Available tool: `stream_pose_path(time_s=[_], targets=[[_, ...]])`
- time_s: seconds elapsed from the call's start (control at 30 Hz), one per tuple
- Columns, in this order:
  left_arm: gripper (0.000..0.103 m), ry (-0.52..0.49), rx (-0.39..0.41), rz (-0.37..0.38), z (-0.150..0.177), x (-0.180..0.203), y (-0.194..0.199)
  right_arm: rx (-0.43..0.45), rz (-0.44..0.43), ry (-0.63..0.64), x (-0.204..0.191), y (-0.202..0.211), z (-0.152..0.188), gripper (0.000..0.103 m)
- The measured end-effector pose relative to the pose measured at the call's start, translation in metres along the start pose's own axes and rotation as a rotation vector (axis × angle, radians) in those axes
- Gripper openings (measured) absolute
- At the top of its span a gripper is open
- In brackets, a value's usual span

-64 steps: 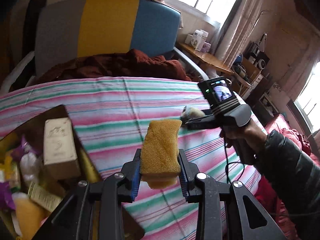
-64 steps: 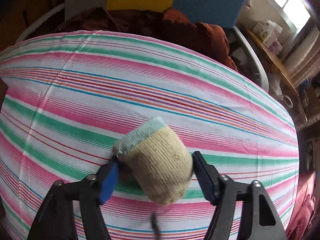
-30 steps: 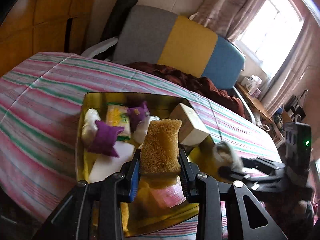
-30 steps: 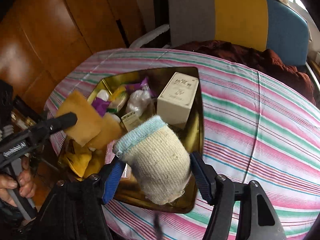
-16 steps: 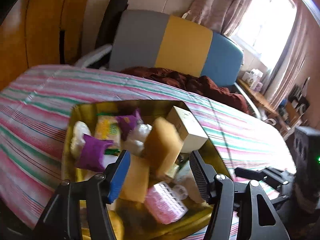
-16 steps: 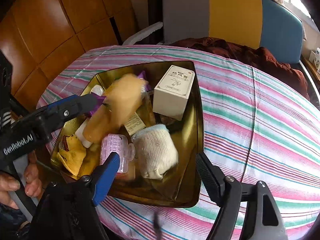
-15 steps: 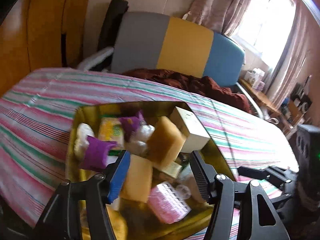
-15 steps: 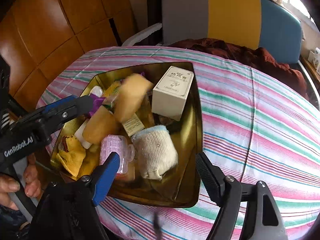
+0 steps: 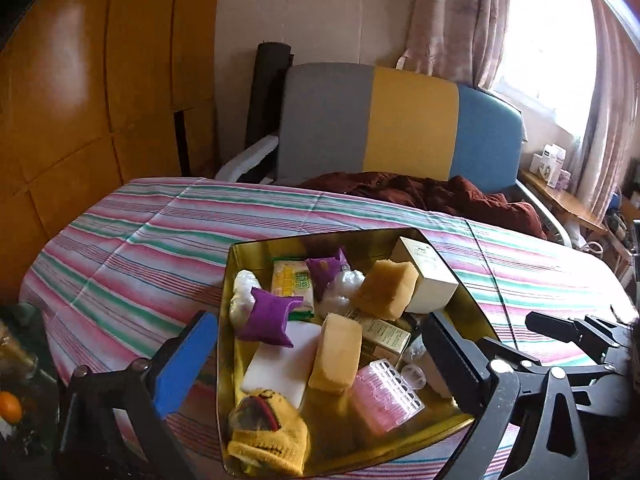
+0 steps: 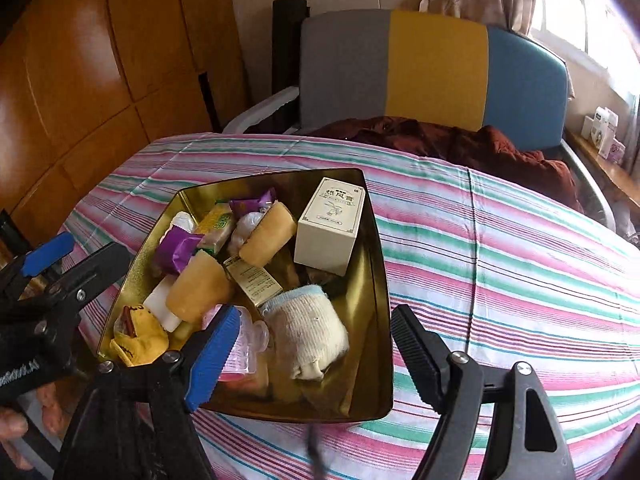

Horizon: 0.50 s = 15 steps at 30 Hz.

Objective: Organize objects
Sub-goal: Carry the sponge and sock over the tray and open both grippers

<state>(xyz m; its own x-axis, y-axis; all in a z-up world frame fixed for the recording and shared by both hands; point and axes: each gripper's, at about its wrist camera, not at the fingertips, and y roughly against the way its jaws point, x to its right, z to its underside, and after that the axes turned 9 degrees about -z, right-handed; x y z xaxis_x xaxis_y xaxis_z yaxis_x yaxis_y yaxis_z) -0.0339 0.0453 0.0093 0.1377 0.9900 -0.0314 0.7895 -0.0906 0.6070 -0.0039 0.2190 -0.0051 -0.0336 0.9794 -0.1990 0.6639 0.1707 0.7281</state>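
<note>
Striped tablecloth point(image 10: 500, 248) covers the table, gold tray point(image 10: 376, 280) sits right on it, dark red cloth point(image 10: 460, 140) bunched at the far edge

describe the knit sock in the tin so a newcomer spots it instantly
On the striped tablecloth sits a gold metal tin full of small items. The cream knit sock with a pale blue cuff lies by its near right wall, below the white carton; it is the only pale knitted thing there.

Gold tray point(image 10: 376, 248), pink-green striped cloth point(image 10: 500, 240)
</note>
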Motion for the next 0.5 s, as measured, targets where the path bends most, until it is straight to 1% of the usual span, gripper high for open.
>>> stream_pose_path(time_s=[0.3,0.43,0.5], targets=[[0.103,0.030,-0.037,-0.070,0.014,-0.007,0.008,0.009,0.003,-0.004,-0.004,0.002,0.006,0.080],[0.103,0.026,-0.040,-0.146,0.017,-0.007,0.009,0.015,0.002,-0.001,-0.004,0.005,0.007,0.080],[0.103,0.030,-0.043,-0.131,0.019,-0.008,0.010,0.023,0.009,0.002,-0.005,0.007,0.007,0.080]])
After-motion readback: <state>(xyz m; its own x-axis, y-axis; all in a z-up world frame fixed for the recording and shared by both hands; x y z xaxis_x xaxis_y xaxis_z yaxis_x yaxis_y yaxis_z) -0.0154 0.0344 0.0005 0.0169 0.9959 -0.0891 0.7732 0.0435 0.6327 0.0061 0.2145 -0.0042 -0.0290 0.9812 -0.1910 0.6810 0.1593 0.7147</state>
